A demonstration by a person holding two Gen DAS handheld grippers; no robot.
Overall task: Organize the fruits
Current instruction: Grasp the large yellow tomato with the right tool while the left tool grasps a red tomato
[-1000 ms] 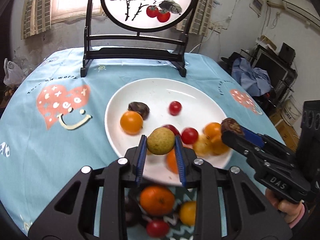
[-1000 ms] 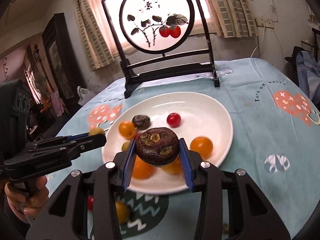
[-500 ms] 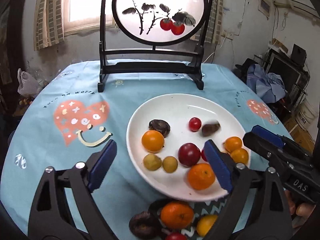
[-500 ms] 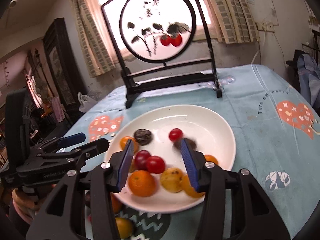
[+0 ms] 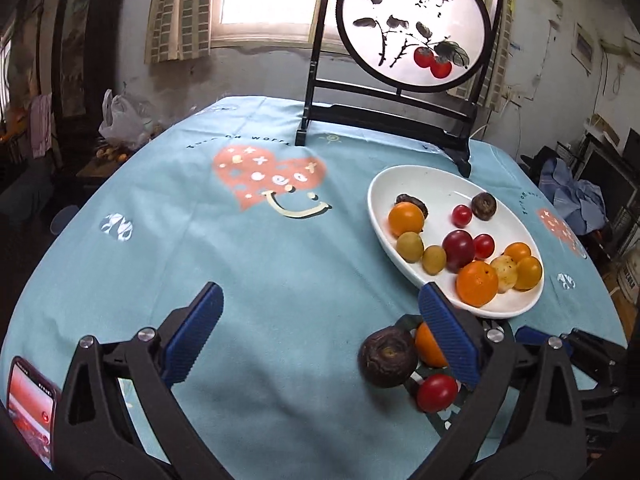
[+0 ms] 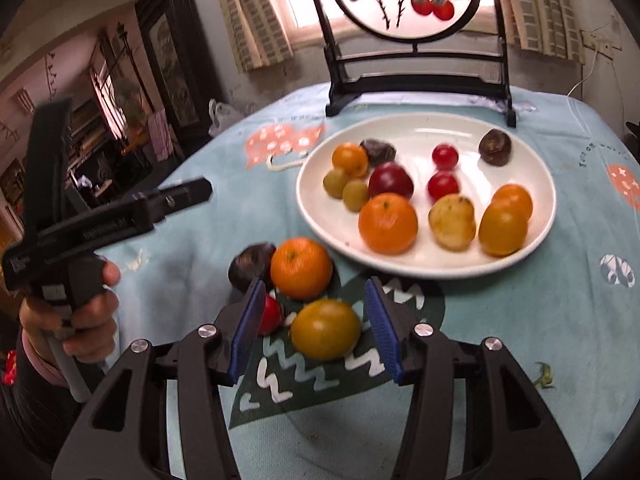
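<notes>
A white plate (image 5: 432,184) (image 6: 440,128) holds several fruits: oranges, red tomatoes, small green ones and dark brown ones. In front of it on the cloth lie a dark brown fruit (image 5: 386,356) (image 6: 248,264), an orange (image 5: 428,344) (image 6: 301,268), a red tomato (image 5: 437,392) (image 6: 272,314) and a yellow-orange fruit (image 6: 325,329). My left gripper (image 5: 320,320) hangs over bare cloth left of the plate, jaws opening wide and holding nothing. My right gripper (image 6: 314,286) is opening too, with the yellow-orange fruit between its pads, which do not touch it.
A round painted screen on a black stand (image 5: 416,28) stands behind the plate. A phone (image 5: 30,404) lies at the near left edge of the table. A plastic bag (image 5: 124,120) and room clutter lie beyond the table. A hand (image 6: 80,312) holds the left gripper.
Both grippers let go of their fruit, a green-yellow one and a dark brown one, which now lie on the plate. Both pulled back; the left swung leftward, the right came over the loose fruits.
</notes>
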